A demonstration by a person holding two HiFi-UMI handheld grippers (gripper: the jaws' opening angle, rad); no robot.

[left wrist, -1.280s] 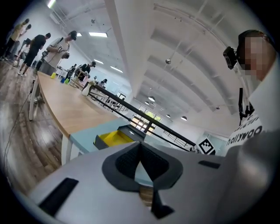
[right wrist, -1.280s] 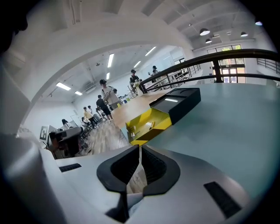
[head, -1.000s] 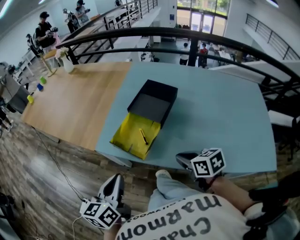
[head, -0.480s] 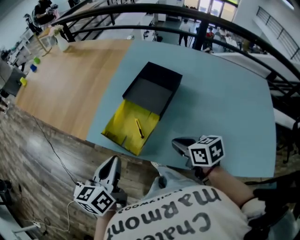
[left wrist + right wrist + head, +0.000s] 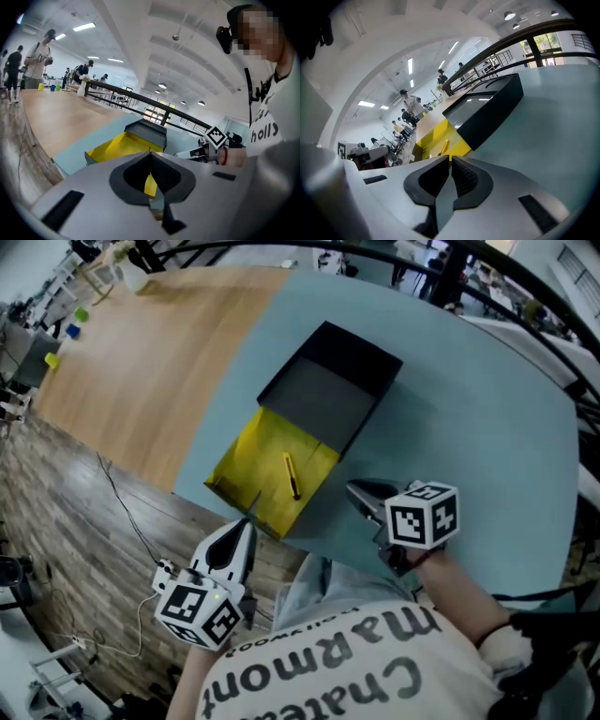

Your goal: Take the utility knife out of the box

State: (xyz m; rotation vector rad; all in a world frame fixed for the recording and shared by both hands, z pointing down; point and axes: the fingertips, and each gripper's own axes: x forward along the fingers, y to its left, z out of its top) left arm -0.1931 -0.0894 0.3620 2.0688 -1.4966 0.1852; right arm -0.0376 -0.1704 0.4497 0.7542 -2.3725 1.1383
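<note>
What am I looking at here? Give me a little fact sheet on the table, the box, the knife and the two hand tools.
Table: blue top, bare wood to its left
Box: black, with a yellow tray slid out toward the person
Knife: yellow, lying in the tray, not held
Left gripper: jaws shut, empty, close to the tray's near corner
Right gripper: jaws shut, empty, over the blue top just right of the tray
</note>
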